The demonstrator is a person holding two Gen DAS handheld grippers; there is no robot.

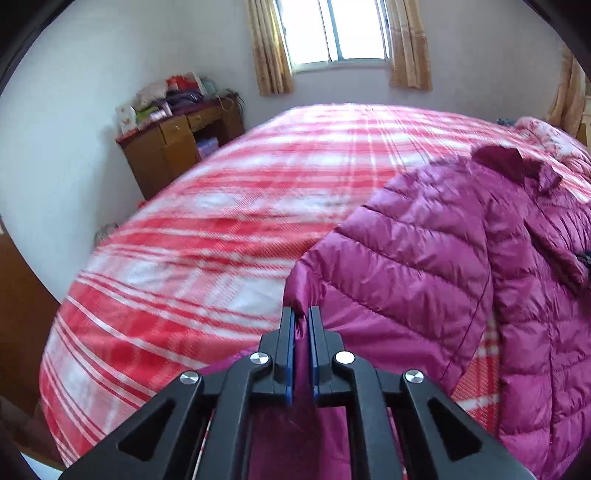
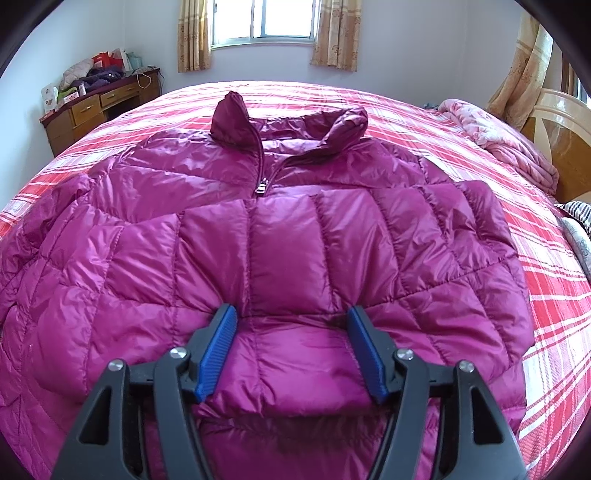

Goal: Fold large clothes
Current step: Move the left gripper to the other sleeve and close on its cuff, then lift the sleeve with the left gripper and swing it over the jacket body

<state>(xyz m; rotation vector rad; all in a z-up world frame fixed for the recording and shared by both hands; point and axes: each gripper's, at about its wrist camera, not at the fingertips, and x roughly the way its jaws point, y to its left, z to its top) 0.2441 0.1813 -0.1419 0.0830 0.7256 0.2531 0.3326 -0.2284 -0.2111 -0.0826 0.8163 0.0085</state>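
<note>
Left gripper (image 1: 303,314) is clamped on a sleeve cuff of the puffy magenta jacket (image 2: 280,236), while the right gripper (image 2: 291,332) hovers spread wide over it. The jacket lies on the plaid bed (image 2: 546,295); it looks light, squishy and slick, so grab seams or cuffs.

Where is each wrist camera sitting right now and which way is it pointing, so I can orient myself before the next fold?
Left wrist: on the left gripper, looking across the plaid bed toward the window; its blue pads are clamped on an edge of the magenta jacket, which fills the right side.
Right wrist: on the right gripper, facing the jacket's zipper and collar head-on; its fingers stand open, straddling a quilted fold.
Shared: jacket, bed, window, curtains, and the cluttered wooden desk at left.
</note>
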